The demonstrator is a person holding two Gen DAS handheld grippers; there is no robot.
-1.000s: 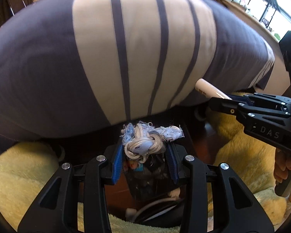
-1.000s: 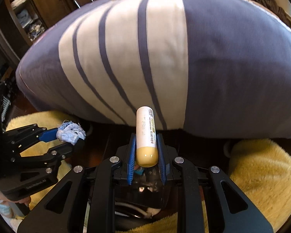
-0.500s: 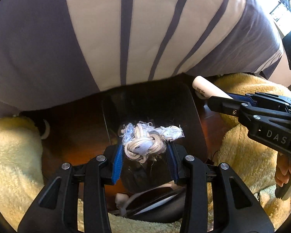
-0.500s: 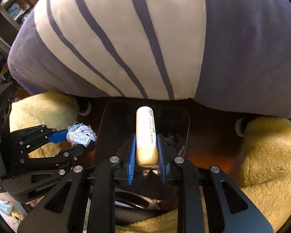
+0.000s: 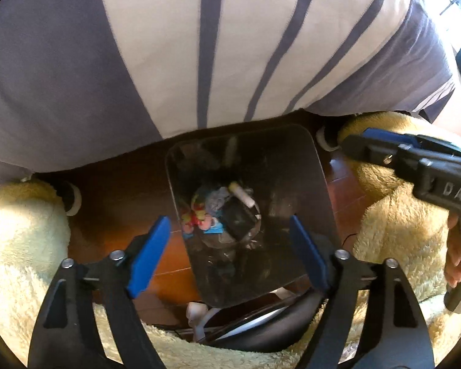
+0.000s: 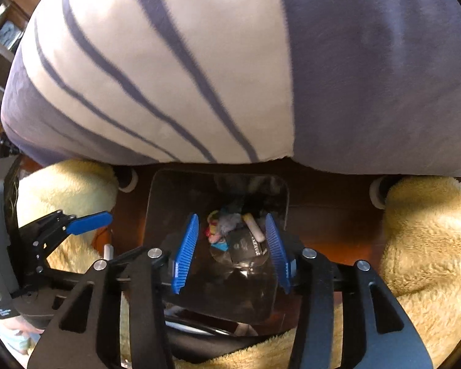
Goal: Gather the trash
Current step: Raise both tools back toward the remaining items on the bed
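Note:
A dark translucent trash bin (image 5: 319, 172) (image 6: 156, 196) stands on the wood floor right below both grippers. Inside it lie the white tube (image 5: 242, 195) (image 6: 254, 227), the frayed white-blue rope knot (image 5: 217, 199) (image 6: 229, 223), colourful wrappers (image 5: 196, 215) and a dark packet. My left gripper (image 5: 230, 252) is open and empty above the bin; it also shows at the left of the right wrist view (image 6: 89, 220). My right gripper (image 6: 232, 249) is open and empty above the bin; it shows at the right of the left wrist view (image 5: 384, 141).
A large grey-and-cream striped cushion (image 5: 199, 46) (image 6: 199, 61) overhangs the bin from behind. Yellow fluffy rugs (image 5: 18, 233) (image 6: 427, 233) lie on both sides. White castor wheels (image 5: 73, 196) (image 6: 376, 195) stand under the cushion. A dark round object (image 5: 261, 323) sits below the bin.
Both grippers opened over the bin. The rope knot dropped from the left gripper and the tube from the right; both now lie in the bin. The views tilted further down.

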